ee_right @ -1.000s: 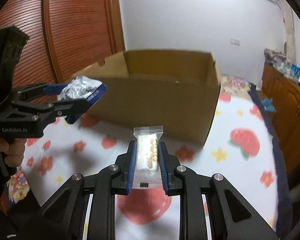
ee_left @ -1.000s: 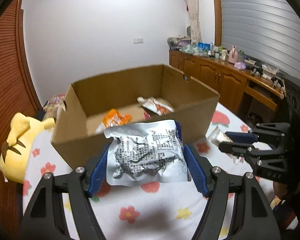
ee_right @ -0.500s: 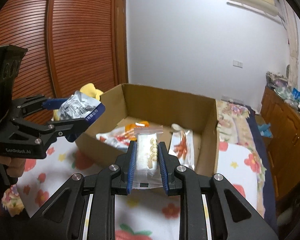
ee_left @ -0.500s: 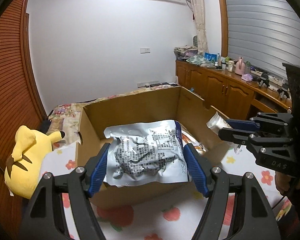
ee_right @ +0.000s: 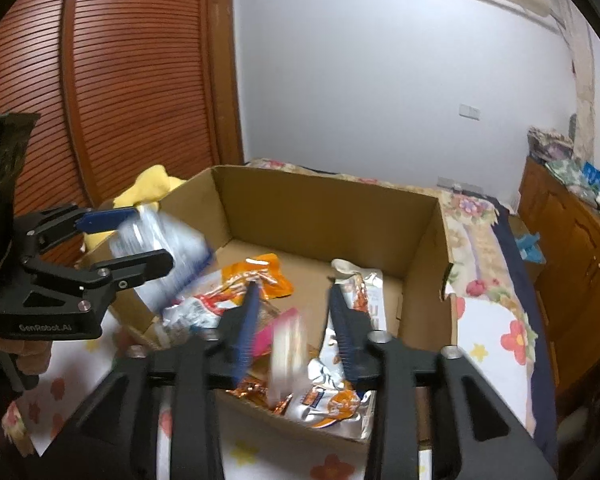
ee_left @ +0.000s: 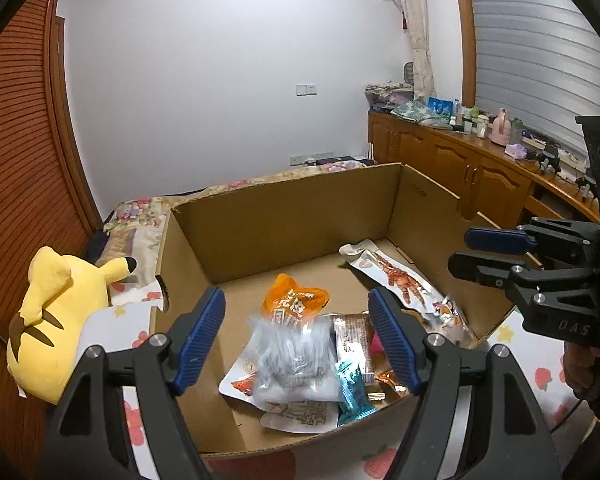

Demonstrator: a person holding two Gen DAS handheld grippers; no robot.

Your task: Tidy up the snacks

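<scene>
Over the flower-printed tablecloth (ee_left: 140, 416), the open cardboard box (ee_left: 284, 216) took up most of both views, a yellow plush toy (ee_left: 56, 320) sitting just outside its left wall. Inside lay a loose heap of packets, an orange pouch (ee_left: 296, 300) near the middle and a long chicken-foot packet (ee_left: 396, 276) toward the right wall. Both tools hung above the box mouth. The left gripper (ee_left: 296, 340) stood spread, its blue pads clear of the silver foil packet (ee_left: 296, 356), which showed blurred between them and appeared to be dropping onto the heap. The right gripper (ee_right: 294, 324) had just been opening, and the small clear-wrapped snack (ee_right: 288, 356) blurred between its jaws touched neither pad, so it too looked released. By my reading the step in hand was the drop into the box, nearly finished for both. Any further snack would call for drawing both tools back from the box, jaws left apart, toward whatever remained on the cloth; none showed in these views.
</scene>
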